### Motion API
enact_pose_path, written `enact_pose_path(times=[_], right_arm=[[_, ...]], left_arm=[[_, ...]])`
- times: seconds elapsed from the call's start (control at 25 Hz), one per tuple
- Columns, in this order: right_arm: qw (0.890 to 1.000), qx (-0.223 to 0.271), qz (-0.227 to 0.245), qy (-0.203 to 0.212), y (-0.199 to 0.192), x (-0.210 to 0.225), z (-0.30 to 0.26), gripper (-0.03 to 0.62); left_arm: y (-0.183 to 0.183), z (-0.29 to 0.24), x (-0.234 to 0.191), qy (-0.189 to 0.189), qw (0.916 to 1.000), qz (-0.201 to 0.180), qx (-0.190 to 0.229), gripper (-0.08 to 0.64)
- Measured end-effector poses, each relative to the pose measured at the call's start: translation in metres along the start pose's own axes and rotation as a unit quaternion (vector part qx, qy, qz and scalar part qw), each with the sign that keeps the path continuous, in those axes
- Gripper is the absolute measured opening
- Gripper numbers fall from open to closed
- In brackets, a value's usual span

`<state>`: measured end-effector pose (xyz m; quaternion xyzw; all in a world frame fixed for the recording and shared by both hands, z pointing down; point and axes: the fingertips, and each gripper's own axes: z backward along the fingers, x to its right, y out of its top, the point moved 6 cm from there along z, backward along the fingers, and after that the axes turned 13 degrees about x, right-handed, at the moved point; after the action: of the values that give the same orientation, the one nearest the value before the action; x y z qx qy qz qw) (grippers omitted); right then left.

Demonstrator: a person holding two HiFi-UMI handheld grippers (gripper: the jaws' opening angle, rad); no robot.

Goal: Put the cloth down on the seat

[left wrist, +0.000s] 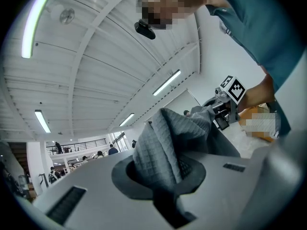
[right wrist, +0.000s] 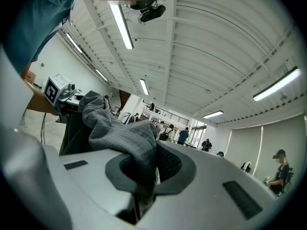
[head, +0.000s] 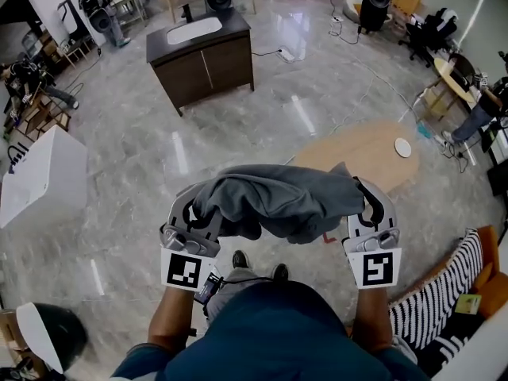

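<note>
Cloth (head: pixel 278 201) hangs bunched between my grippers, long axis left to right, above the floor (head: pixel 143 173). Left gripper (head: pixel 193 211) and right gripper (head: pixel 371 211) each clamp one end. Seat (head: pixel 486 254), I judge, is the orange one at my right, nearest the right gripper.

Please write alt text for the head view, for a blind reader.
Seen from above, a person holds a grey cloth between the left gripper and the right gripper, both shut on it, above a glossy floor. A dark cabinet stands farther away.
</note>
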<state>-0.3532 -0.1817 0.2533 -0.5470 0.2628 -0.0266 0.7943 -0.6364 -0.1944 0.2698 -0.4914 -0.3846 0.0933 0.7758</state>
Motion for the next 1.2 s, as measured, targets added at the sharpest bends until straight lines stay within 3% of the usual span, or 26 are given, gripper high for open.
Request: enact_pose_path(times=[0.28,0.8,1.2], right_arm=[[1.000,-0.003,0.005,-0.009,-0.001,0.019,0.042,0.031],[0.995,-0.059,0.034,-0.070,0.009,0.008,0.073,0.031],[0.993,-0.067,0.035,-0.094,0.014,0.008,0.107,0.031]], left_arm=[[0.017,-0.004,0.041,-0.010,0.9999,0.004,0.000,0.049],[0.015,0.005,0.053,-0.067,0.9958,0.047,0.043,0.049],[0.027,0.001,0.073,-0.094,0.9931,0.047,0.052,0.049]])
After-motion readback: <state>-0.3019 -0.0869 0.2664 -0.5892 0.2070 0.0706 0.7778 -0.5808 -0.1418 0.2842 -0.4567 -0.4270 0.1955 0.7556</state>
